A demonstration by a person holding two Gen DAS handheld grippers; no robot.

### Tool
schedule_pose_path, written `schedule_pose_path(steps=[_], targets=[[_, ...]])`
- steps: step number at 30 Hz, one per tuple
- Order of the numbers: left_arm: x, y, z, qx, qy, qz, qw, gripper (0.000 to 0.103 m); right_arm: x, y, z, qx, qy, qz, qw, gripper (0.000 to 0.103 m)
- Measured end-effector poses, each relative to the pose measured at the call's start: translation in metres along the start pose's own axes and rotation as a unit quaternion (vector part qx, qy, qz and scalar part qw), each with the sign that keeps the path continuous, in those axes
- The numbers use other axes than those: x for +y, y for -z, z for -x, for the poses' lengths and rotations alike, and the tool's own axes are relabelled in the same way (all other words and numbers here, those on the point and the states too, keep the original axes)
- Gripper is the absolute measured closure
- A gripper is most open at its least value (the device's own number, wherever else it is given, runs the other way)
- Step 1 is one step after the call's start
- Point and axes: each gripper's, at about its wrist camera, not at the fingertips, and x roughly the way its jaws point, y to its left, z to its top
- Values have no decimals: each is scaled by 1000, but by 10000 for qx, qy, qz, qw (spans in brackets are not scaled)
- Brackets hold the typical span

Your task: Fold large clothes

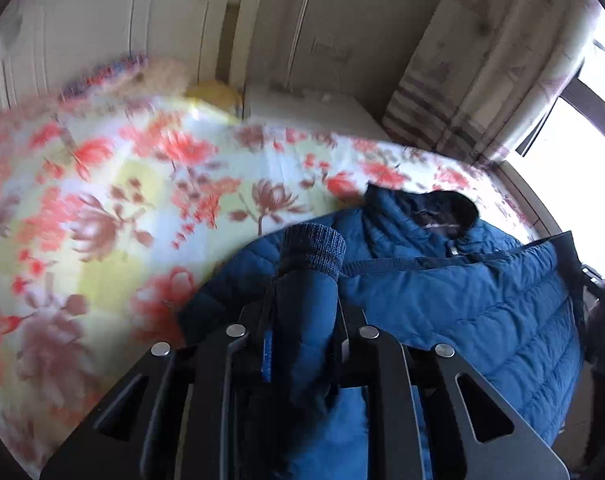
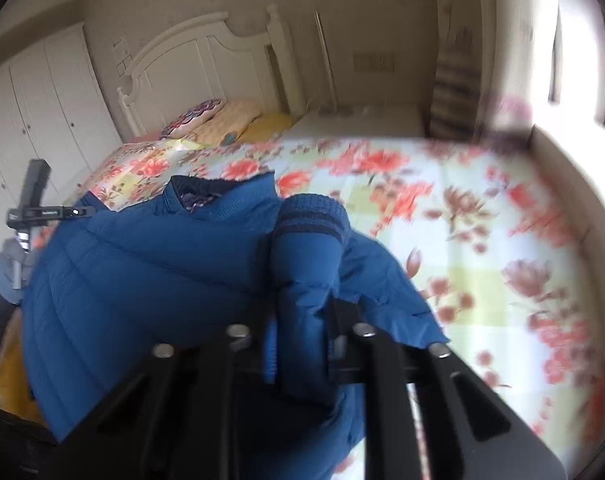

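Left gripper [image 1: 302,320], right gripper [image 2: 302,320]: each clamping a sleeve cuff of blue puffer jacket [image 1: 442,304], lying on floral bedspread [image 1: 142,200].

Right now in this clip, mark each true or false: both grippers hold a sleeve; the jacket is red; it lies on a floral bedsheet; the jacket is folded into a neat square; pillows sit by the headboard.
1. Left gripper and right gripper each clamp a sleeve: true.
2. The jacket is red: false, it is blue.
3. It lies on a floral bedsheet: true.
4. It is folded square: false, it is spread open.
5. Pillows sit by the headboard: true.
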Motion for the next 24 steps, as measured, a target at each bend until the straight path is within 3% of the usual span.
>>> schedule_pose_path(steps=[2,4,7,10,12,14,16,19,20,21,22,24], targets=[[-7,-3,27,-237,77,41,9997,86,19,-1,25,-233,116,159,9995,93],[-9,-28,42,-323,88,112,9994,85,31,-11,49,-434,203,284,9984,93],[-11,-71,28,-257,-179,186,9993,85,25,-51,53,-493,217,163,9984,94],[-2,-99,-29,112,-574,309,9978,85,6,-87,11,-222,472,-63,9986,93],[8,-96,-74,497,-804,463,9944,85,-8,-95,-36,224,581,-341,9975,93],[16,-75,-114,898,-1034,502,9893,82,-22,-80,-93,936,731,-566,9913,91],[20,-58,-127,953,-1134,505,9877,74,-30,-58,-117,1138,676,-811,9879,85],[27,-61,-111,685,-1088,728,9890,65,-39,-51,-102,864,370,-1099,9895,78],[28,-63,-103,563,-1149,785,9887,61,-42,-51,-98,852,377,-1105,9895,69],[26,-67,-89,317,-1273,834,9878,54,-43,-52,-93,832,442,-1107,9894,53],[24,-70,-75,38,-1314,854,9876,48,-42,-58,-83,774,516,-1143,9891,47],[6,-78,-39,-681,-1171,837,9872,11,-37,-72,-56,376,487,-1150,9915,40]])
